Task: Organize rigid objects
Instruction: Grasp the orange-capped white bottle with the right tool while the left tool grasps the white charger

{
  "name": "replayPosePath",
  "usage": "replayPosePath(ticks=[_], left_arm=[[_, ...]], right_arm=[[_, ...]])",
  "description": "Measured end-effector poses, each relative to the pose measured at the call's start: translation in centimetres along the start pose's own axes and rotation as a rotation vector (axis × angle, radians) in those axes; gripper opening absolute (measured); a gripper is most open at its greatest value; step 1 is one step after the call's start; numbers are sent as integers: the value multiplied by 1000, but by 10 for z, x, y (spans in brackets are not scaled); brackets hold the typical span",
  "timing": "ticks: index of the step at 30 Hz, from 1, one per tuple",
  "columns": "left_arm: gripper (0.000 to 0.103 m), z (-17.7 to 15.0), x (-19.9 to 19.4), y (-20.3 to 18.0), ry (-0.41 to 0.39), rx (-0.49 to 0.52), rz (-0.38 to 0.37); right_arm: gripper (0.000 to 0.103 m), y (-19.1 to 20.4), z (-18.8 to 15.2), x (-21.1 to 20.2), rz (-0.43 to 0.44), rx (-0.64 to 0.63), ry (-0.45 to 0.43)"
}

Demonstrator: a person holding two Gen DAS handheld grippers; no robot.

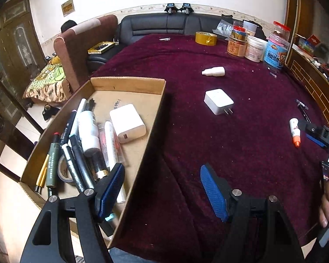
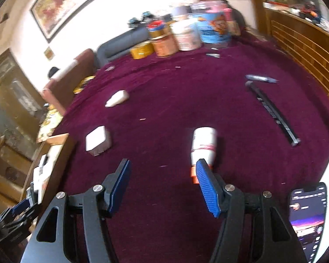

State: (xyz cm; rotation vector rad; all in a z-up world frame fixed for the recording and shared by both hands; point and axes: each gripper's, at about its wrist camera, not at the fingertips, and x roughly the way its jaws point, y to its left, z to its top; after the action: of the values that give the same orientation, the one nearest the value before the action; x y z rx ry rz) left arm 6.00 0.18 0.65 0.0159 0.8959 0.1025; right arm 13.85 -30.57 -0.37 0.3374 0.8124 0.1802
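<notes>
A cardboard tray (image 1: 129, 83) at the table's left holds several pens, a white bottle, a tape roll and a white power bank (image 1: 127, 126). My left gripper (image 1: 160, 188) stands open and empty over the tray's right wall. On the maroon cloth lie a white plug charger (image 1: 218, 101) (image 2: 98, 140), a small white bottle (image 1: 213, 71) (image 2: 117, 98), a white tube with an orange cap (image 1: 294, 132) (image 2: 202, 146) and black pens (image 2: 272, 109). My right gripper (image 2: 162, 186) is open, with its right finger just in front of the tube's orange cap.
Jars, tubs and a yellow tape roll (image 1: 205, 38) crowd the far right of the table (image 1: 241, 164). A lit phone (image 2: 307, 221) lies at the near right edge. A wooden ledge (image 1: 313, 83) runs along the right. A black sofa and a brown armchair stand behind.
</notes>
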Motion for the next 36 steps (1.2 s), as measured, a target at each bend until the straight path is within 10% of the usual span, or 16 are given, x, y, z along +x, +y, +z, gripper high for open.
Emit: replayPosePath(ticks=[11, 28, 36], left_arm=[[75, -7, -9, 12, -34, -8, 82], [75, 23, 10, -17, 10, 69, -20], [75, 73, 72, -41, 157, 92, -109]], right_arm=[[60, 72, -12, -25, 178, -180, -28], [60, -29, 17, 21, -185, 40, -30], [47, -46, 16, 58, -199, 102, 48]])
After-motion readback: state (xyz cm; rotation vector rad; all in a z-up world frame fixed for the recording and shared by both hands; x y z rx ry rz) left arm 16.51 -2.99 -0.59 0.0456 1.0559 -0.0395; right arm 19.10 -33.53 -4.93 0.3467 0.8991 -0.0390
